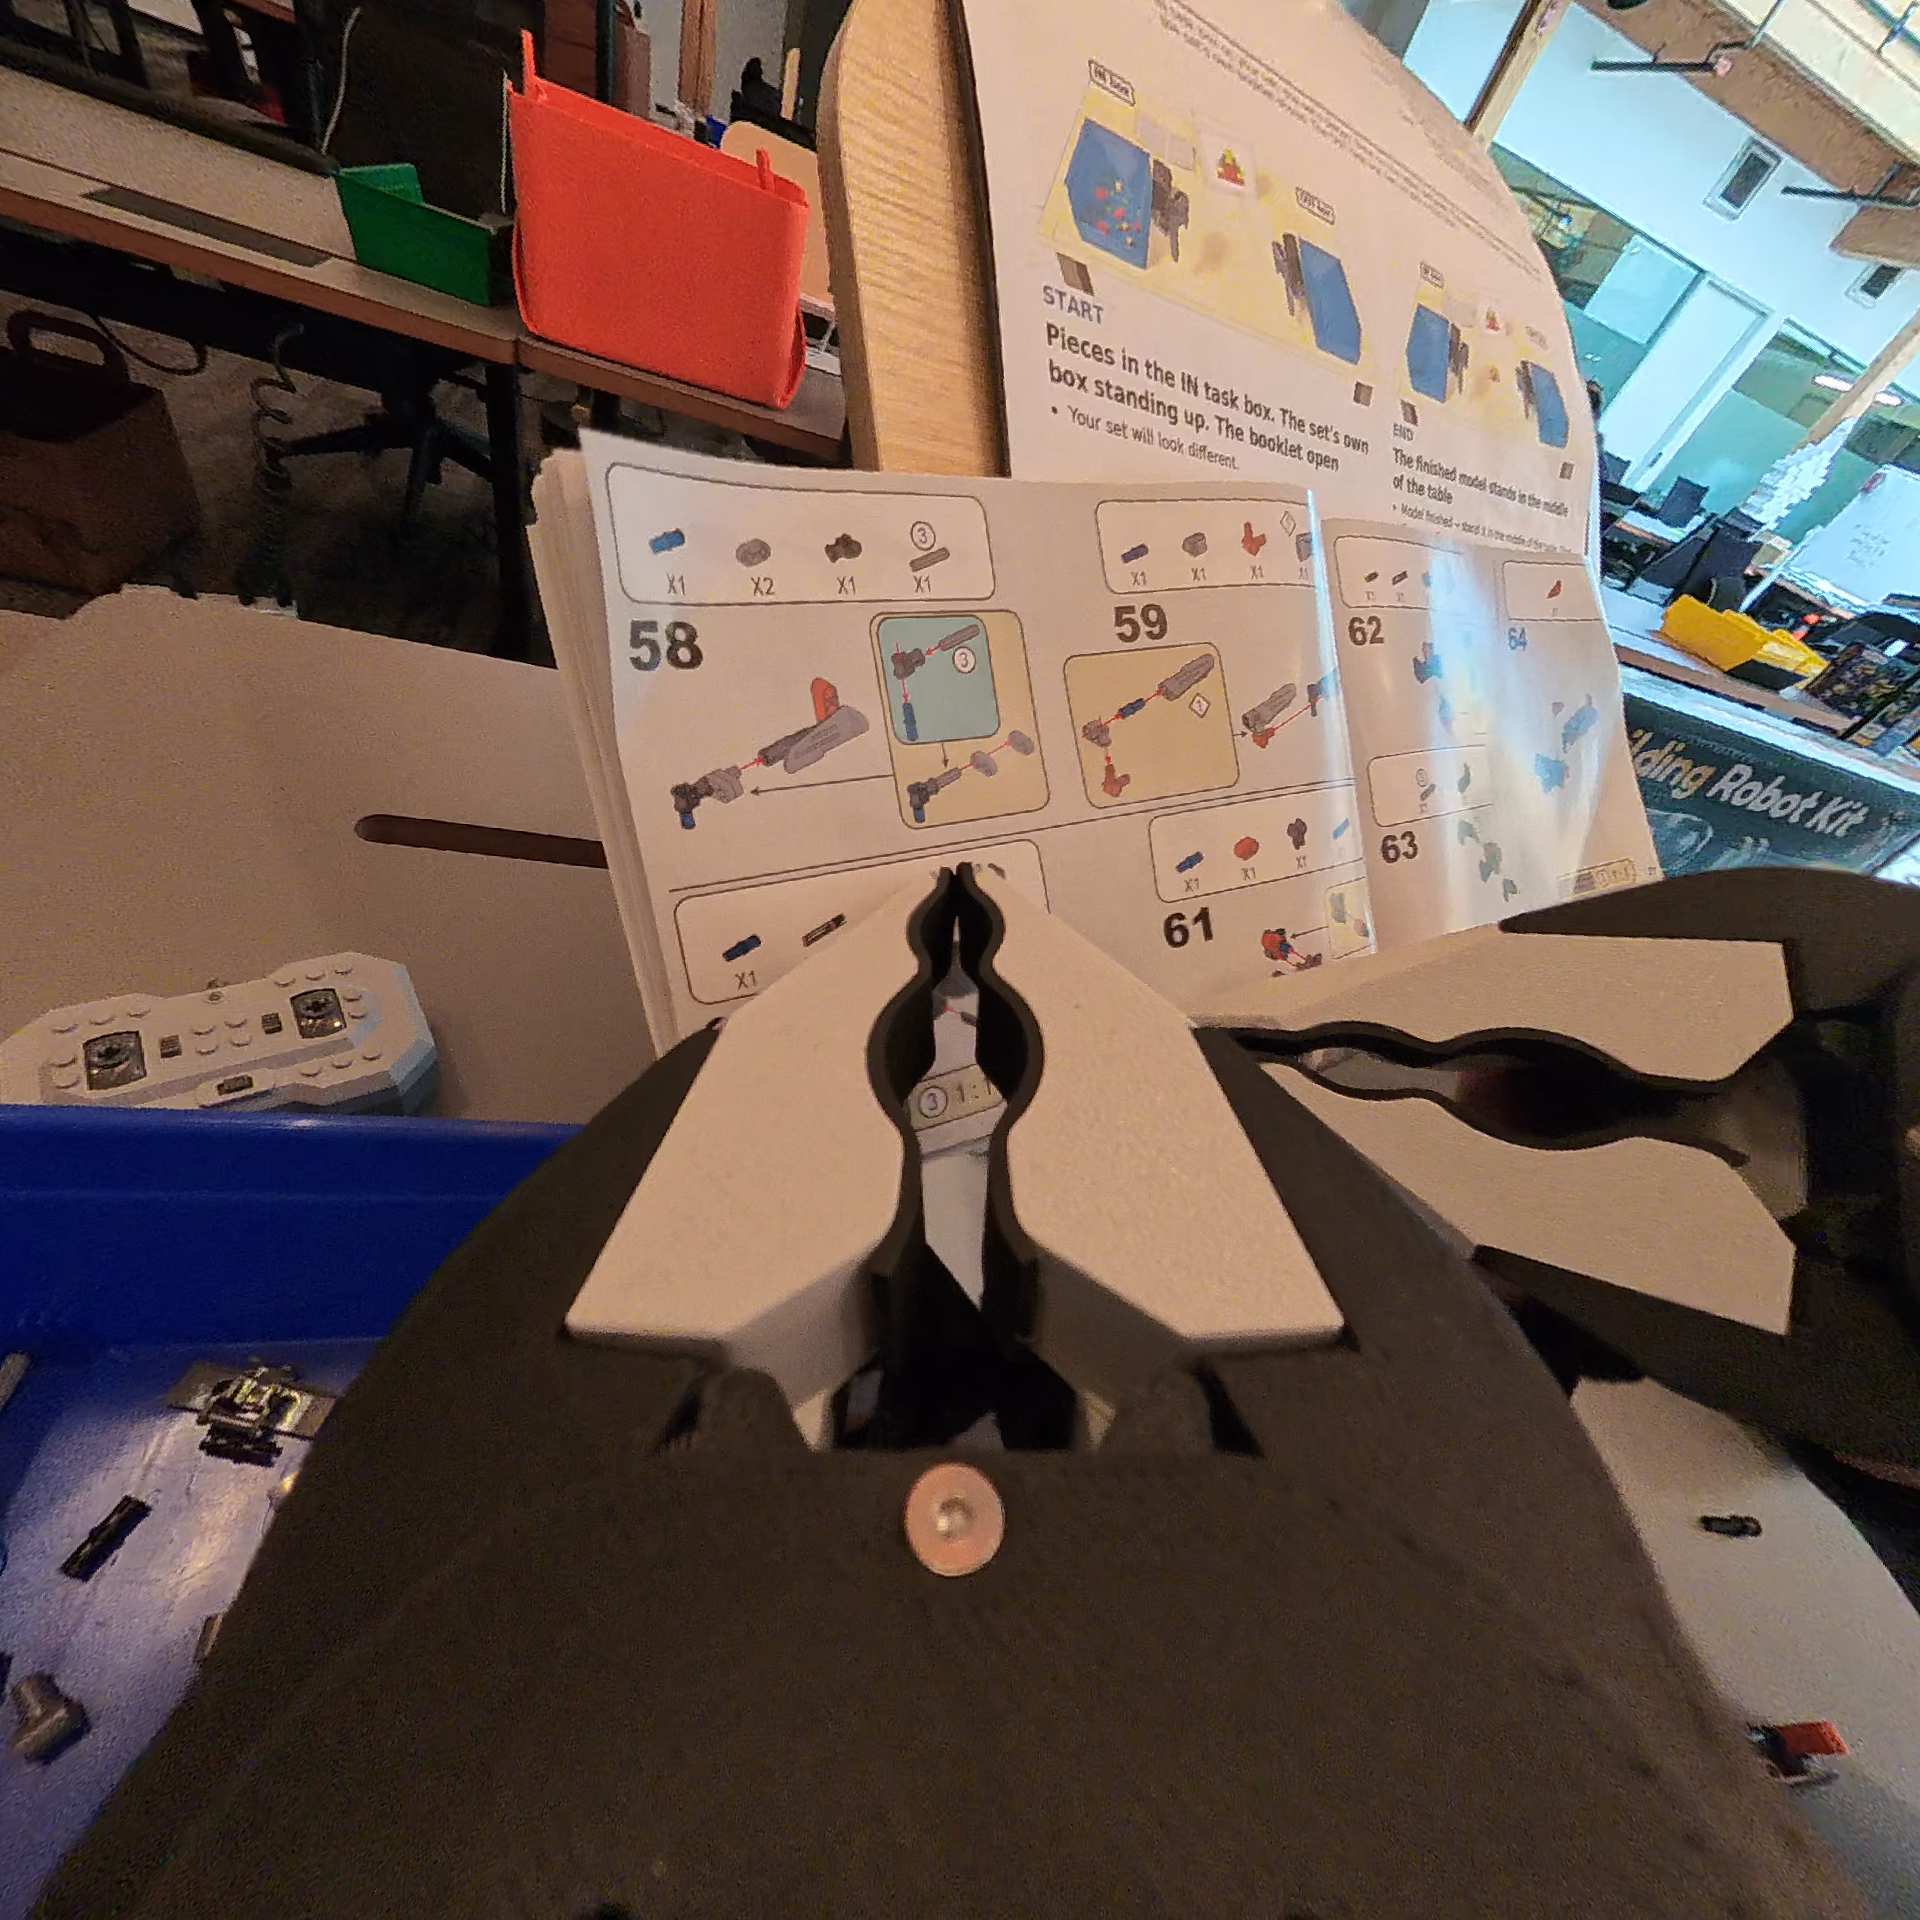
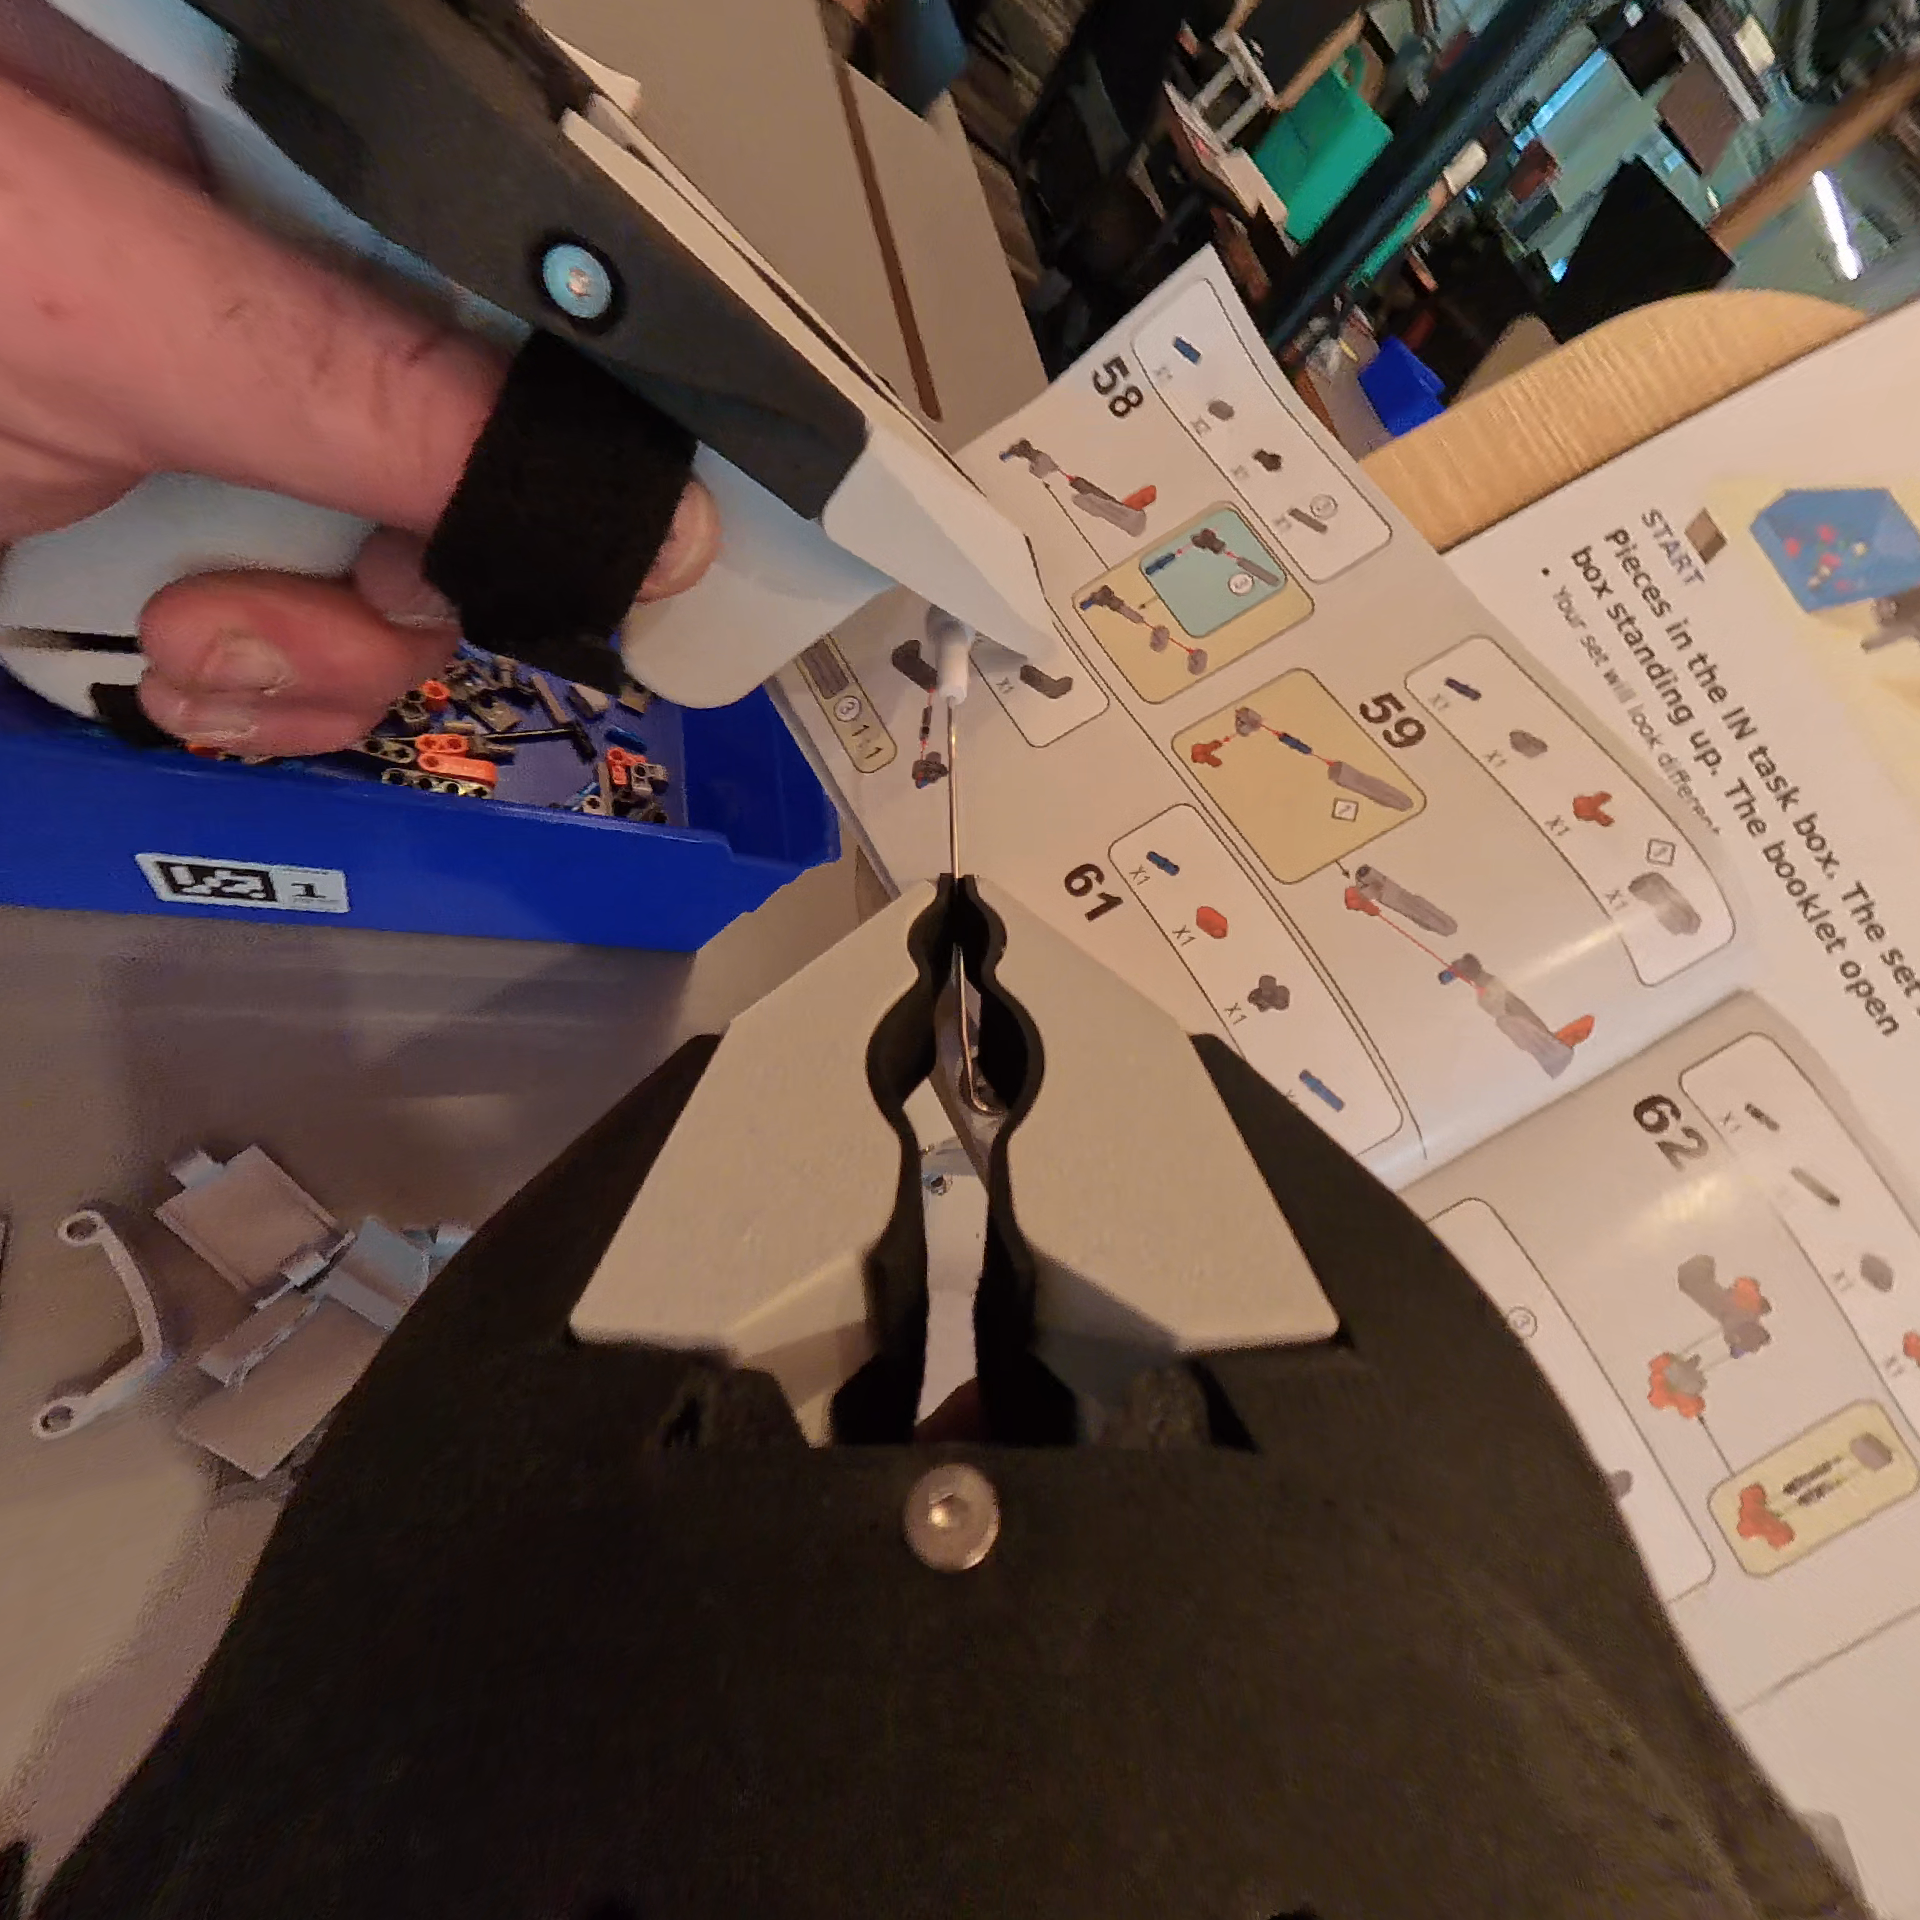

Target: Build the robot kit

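My right gripper (image 2: 954, 883) is shut on a thin metal rod (image 2: 953, 800) that sticks out past its tips. The rod ends in a small white sleeve (image 2: 951, 665). My left gripper (image 1: 958, 878) is shut, its jaws pressed together; I cannot tell whether anything is between them. In the right wrist view a hand holds the left gripper (image 2: 1023, 634), and it sits just over the white sleeve. The right gripper (image 1: 1242, 1039) comes in from the right in the left wrist view. Both hover in front of an open instruction booklet (image 1: 935, 675), which also shows in the right wrist view (image 2: 1351, 790).
A blue bin (image 2: 416, 862) of small orange, black and grey parts sits to the left, also seen in the left wrist view (image 1: 156, 1195). Grey panels (image 2: 260, 1299) lie on the table. A white controller-like model (image 1: 229, 1039) stands behind the bin. An instruction sheet (image 1: 1247, 343) leans on a wooden board.
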